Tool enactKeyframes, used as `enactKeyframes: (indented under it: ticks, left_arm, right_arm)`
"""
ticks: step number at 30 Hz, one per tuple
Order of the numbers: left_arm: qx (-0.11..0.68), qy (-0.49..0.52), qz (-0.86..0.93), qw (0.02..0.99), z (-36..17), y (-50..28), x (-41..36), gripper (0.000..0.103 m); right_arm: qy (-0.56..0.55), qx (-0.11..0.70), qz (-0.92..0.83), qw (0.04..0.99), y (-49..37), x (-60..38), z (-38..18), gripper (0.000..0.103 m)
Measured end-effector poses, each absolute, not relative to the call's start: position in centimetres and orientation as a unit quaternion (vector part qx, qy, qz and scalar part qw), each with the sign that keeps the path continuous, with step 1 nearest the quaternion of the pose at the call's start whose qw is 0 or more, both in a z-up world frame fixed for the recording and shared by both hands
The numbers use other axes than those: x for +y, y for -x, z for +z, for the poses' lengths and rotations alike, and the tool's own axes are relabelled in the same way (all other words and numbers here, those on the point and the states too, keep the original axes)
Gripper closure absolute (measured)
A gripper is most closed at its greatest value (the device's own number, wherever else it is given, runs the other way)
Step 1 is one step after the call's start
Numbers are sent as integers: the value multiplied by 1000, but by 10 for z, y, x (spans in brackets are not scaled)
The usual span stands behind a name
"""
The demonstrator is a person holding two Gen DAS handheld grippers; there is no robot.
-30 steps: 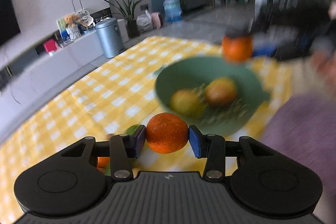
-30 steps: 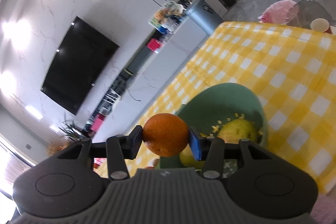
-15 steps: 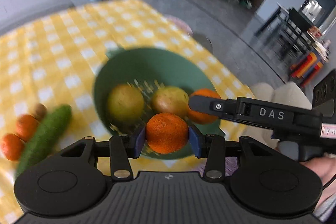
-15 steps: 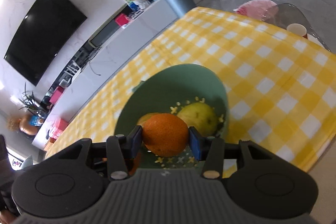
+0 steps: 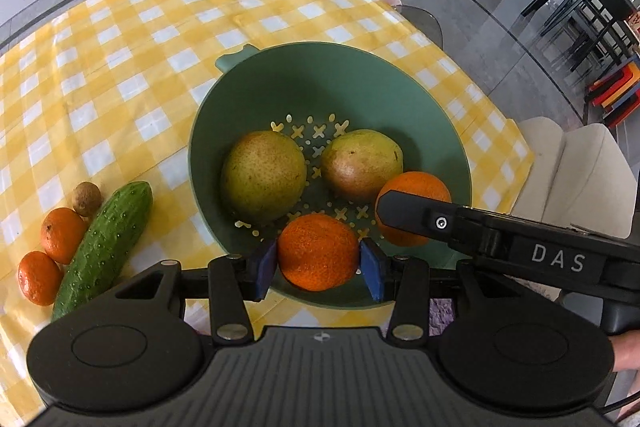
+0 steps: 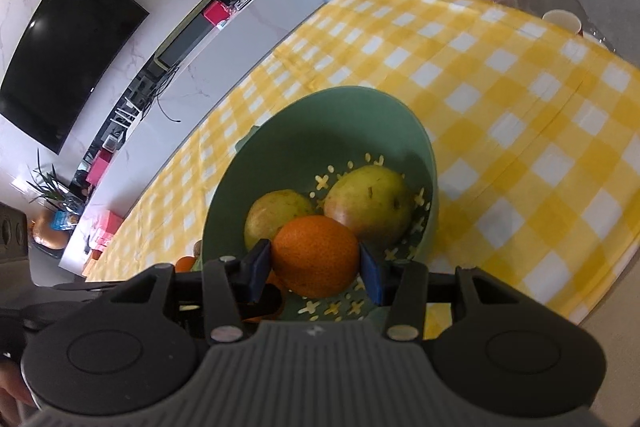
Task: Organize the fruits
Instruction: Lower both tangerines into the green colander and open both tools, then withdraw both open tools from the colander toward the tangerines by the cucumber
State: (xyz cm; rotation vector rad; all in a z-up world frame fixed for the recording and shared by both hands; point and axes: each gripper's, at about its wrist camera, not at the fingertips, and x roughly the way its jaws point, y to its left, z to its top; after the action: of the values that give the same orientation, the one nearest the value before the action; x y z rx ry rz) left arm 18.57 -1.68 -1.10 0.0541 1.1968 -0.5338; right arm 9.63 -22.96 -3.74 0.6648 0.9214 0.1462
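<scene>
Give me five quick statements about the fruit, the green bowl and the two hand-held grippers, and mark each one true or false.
1. Two pears lie in the bowl. True.
2. The left hand-held gripper is empty. False: it grips an orange between its blue pads.
3. The right hand-held gripper holds an orange over the bowl. True.
4. The cucumber is in the bowl. False: it lies on the checked cloth outside the bowl, beside two small oranges.
5. The bowl's bottom is solid. False: it has cross-shaped holes.
</scene>
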Motion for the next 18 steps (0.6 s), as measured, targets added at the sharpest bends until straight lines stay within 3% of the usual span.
enactKeyframes:
  ticks: [5, 8, 10, 18]
  left_arm:
    - [549, -37, -248, 797, -9, -184, -18, 45]
    - [530, -47, -259, 806, -5, -181, -17, 25]
    - [517, -55, -259, 814, 0, -178, -16, 19]
    - [494, -62, -244, 832, 20, -170, -5, 16]
  right_arm:
    - [-323, 433, 70, 839, -95, -230, -37, 53]
    - [-339, 418, 90, 838, -93, -232, -34, 20]
    - [-345, 408, 93, 840, -91, -233, -27, 10]
    - [-359, 376, 64, 852, -86, -244, -23, 7]
